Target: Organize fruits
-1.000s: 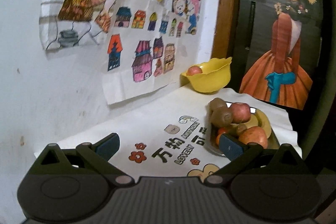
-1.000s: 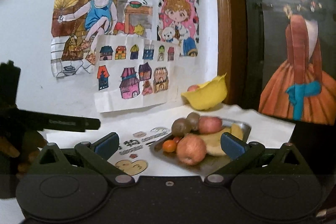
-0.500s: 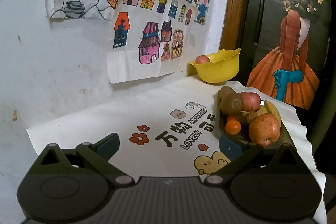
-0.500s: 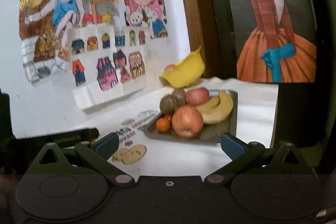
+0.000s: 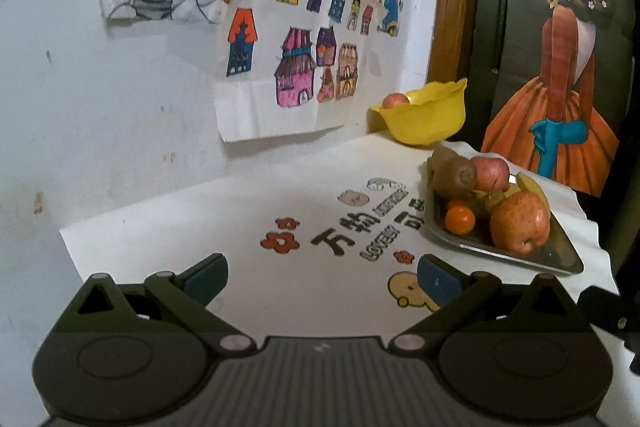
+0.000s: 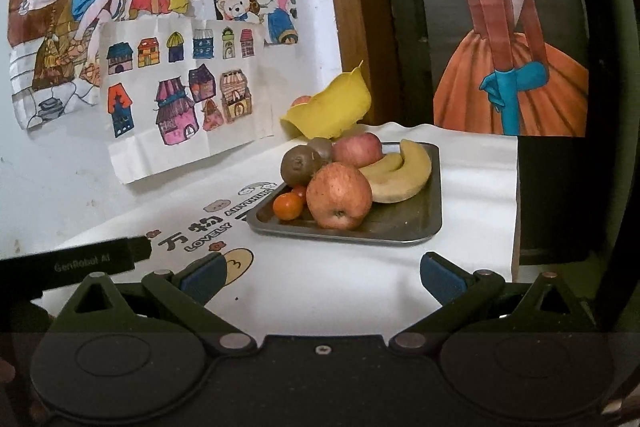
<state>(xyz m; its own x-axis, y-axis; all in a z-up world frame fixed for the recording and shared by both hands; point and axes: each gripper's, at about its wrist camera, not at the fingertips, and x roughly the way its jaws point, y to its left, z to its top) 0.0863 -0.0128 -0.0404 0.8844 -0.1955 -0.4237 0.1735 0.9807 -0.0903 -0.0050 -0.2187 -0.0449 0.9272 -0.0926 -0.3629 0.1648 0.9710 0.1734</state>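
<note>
A steel tray (image 6: 404,227) (image 5: 560,261) on the white printed cloth carries a large apple (image 6: 339,195) (image 5: 519,223), a second apple (image 6: 357,149), two kiwis (image 6: 299,165), small oranges (image 6: 287,207) (image 5: 460,219) and bananas (image 6: 404,175). Behind it a yellow bowl (image 6: 332,111) (image 5: 424,115) holds one apple (image 5: 395,101). My right gripper (image 6: 320,275) is open, short of the tray's near edge, with nothing between its fingers. My left gripper (image 5: 322,273) is open over the cloth, left of the tray.
A wall with taped drawings (image 5: 280,27) runs along the table's left and back. A dark door with a painted girl poster (image 6: 508,67) stands behind on the right. The cloth's right edge (image 6: 514,195) drops off beside the tray. The other gripper's body (image 6: 80,261) shows at left.
Both grippers have swung and moved closer to the table: the tray sits larger and more central in the right view, and the left view has shifted to show more cloth.
</note>
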